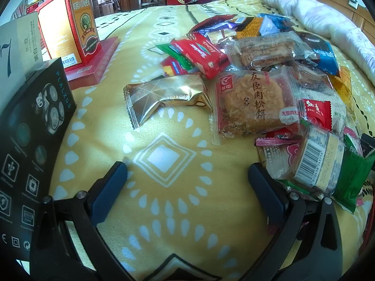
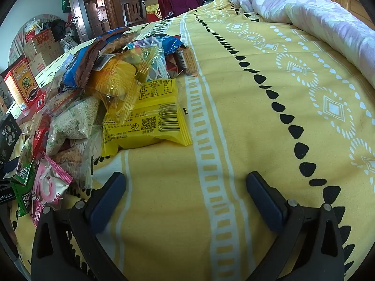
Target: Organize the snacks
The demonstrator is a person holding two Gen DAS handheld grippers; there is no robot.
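A pile of wrapped snacks lies on a yellow patterned bedspread (image 1: 164, 210). In the left wrist view a gold packet (image 1: 164, 98) lies apart at the pile's left edge, beside a clear-wrapped meat floss cake (image 1: 253, 103) and a red wafer packet (image 1: 201, 53). My left gripper (image 1: 187, 173) is open and empty, low over bare bedspread in front of them. In the right wrist view a yellow packet (image 2: 150, 119) and a sesame bar packet (image 2: 75, 119) lie at the pile's near edge. My right gripper (image 2: 185, 182) is open and empty, over the bedspread (image 2: 257, 117) just right of the pile.
A black box (image 1: 30, 145) stands close to the left gripper's left finger. A red and orange box (image 1: 70, 25) stands on a flat red box (image 1: 98, 63) behind it. A rolled pale quilt (image 2: 316, 16) lies along the bed's far right. Cartons and furniture stand beyond the bed.
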